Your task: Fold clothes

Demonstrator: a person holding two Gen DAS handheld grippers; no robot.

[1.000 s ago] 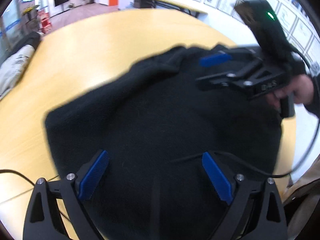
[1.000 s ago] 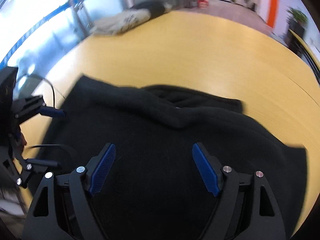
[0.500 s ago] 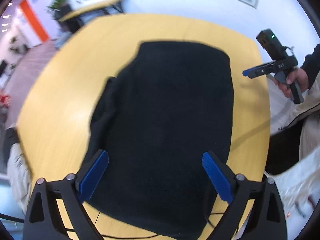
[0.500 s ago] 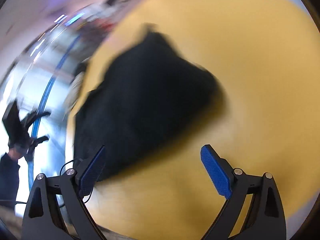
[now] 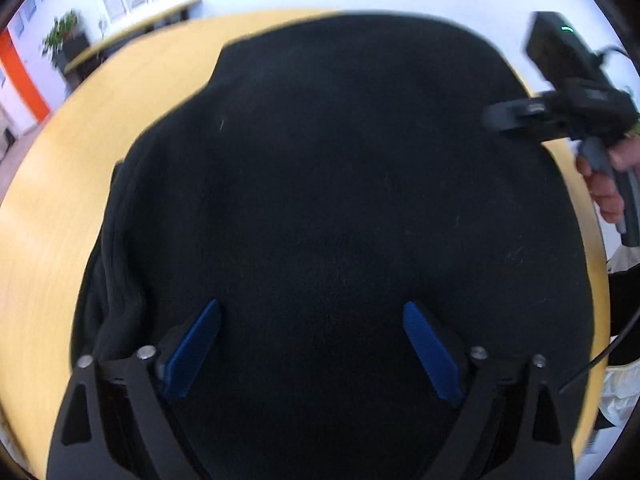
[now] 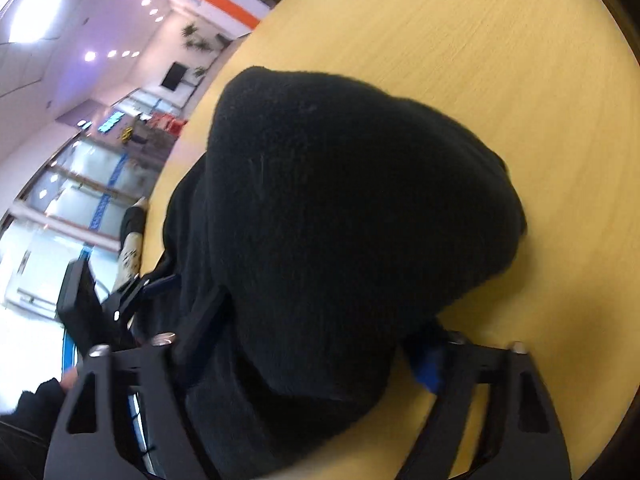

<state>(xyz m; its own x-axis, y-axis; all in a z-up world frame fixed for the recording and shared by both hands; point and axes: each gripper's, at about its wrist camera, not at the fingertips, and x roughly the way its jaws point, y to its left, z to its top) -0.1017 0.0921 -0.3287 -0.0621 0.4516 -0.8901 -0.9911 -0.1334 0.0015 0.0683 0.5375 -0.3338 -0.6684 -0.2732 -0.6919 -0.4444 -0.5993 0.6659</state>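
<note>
the black fleece garment [image 5: 340, 200] lies partly folded on the yellow table [image 5: 48, 220], one edge bunched. my right gripper [image 6: 320, 360] has just been closing around its near corner; my left gripper [image 5: 312, 344] hangs released above it. more folds remain, i'd judge.
</note>
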